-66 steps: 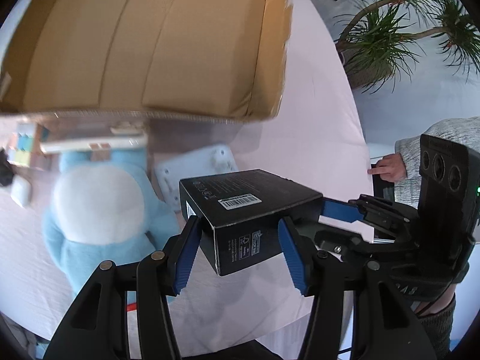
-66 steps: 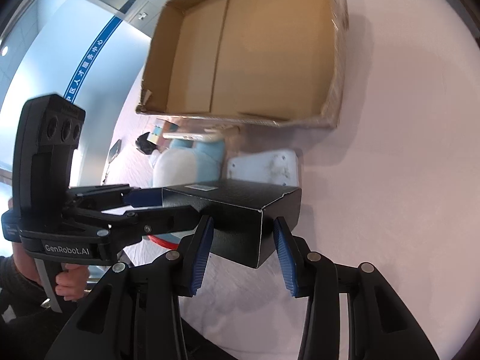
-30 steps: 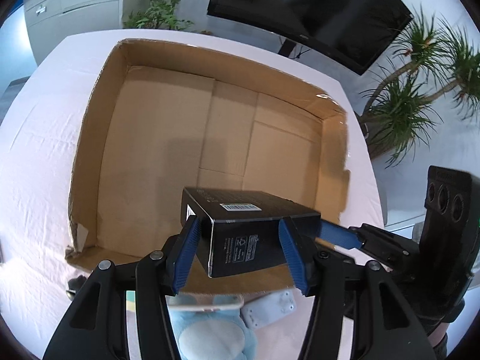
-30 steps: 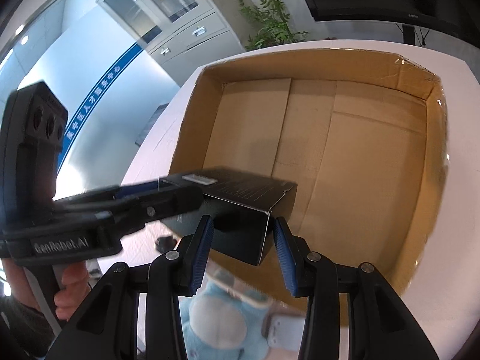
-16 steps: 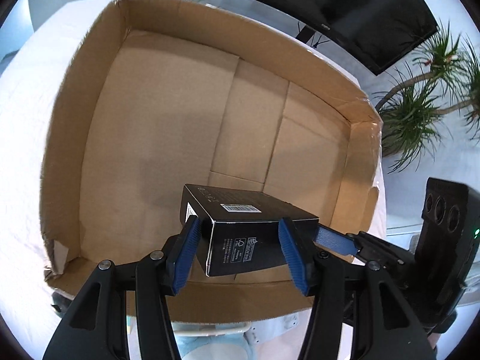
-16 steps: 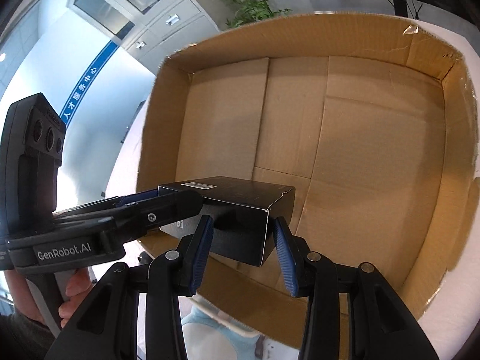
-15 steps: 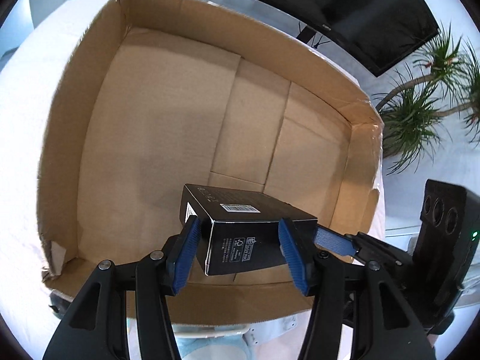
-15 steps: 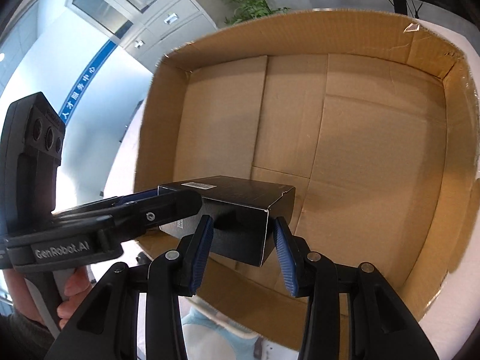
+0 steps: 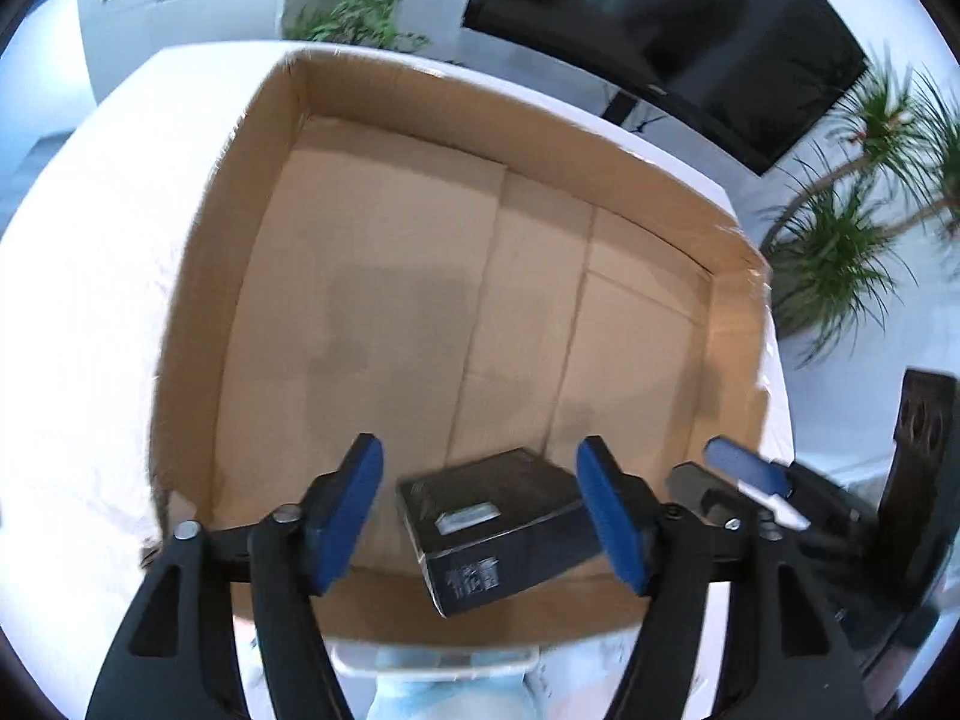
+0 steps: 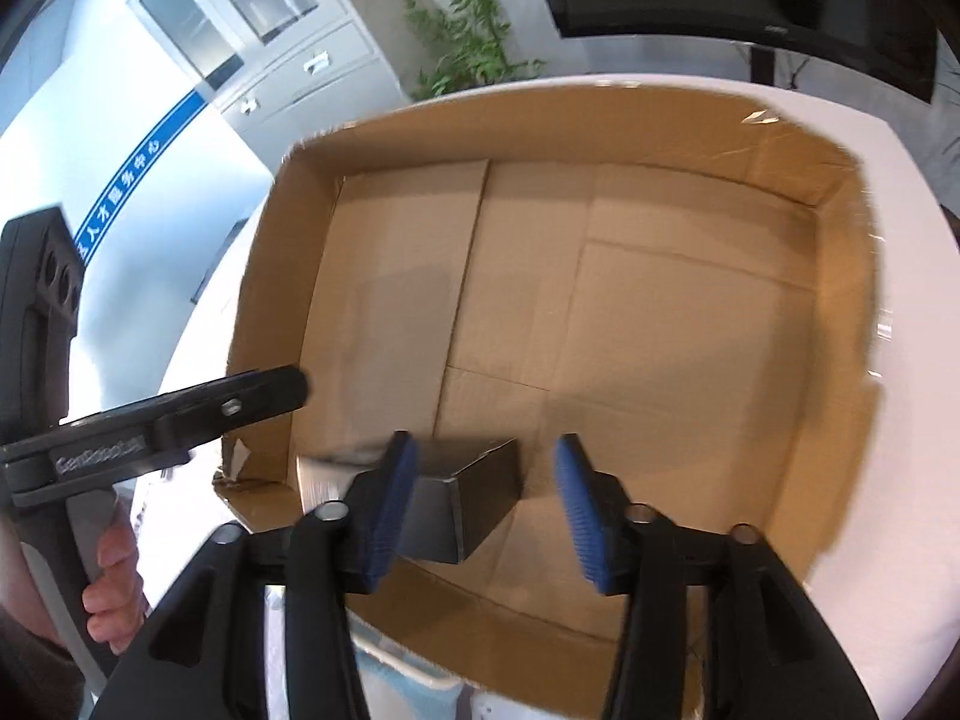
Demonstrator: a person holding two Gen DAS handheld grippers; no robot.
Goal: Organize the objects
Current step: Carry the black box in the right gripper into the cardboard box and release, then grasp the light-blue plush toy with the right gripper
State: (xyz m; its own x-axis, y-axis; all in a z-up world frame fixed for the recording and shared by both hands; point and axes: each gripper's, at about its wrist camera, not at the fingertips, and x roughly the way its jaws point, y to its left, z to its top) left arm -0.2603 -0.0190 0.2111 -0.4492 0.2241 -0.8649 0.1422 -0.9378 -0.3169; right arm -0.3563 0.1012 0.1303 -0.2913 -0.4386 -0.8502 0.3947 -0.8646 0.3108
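A black box with a white label lies low in the big cardboard carton, near its front wall, free of both grippers. My left gripper hangs above it, its jaws opening, blue pads clear of the box's sides. In the right wrist view the same black box sits inside the carton. My right gripper is over it with jaws opening and nothing pressed between the pads. The other gripper shows at each view's edge.
White tablecloth surrounds the carton. A light blue plush toy and a white object peek out below the carton's front wall. A dark screen, potted plants and grey cabinets stand behind. A hand holds the left gripper's handle.
Both grippers let go of the black box: their jaws spread apart and the box dropped onto the carton floor near the front wall.
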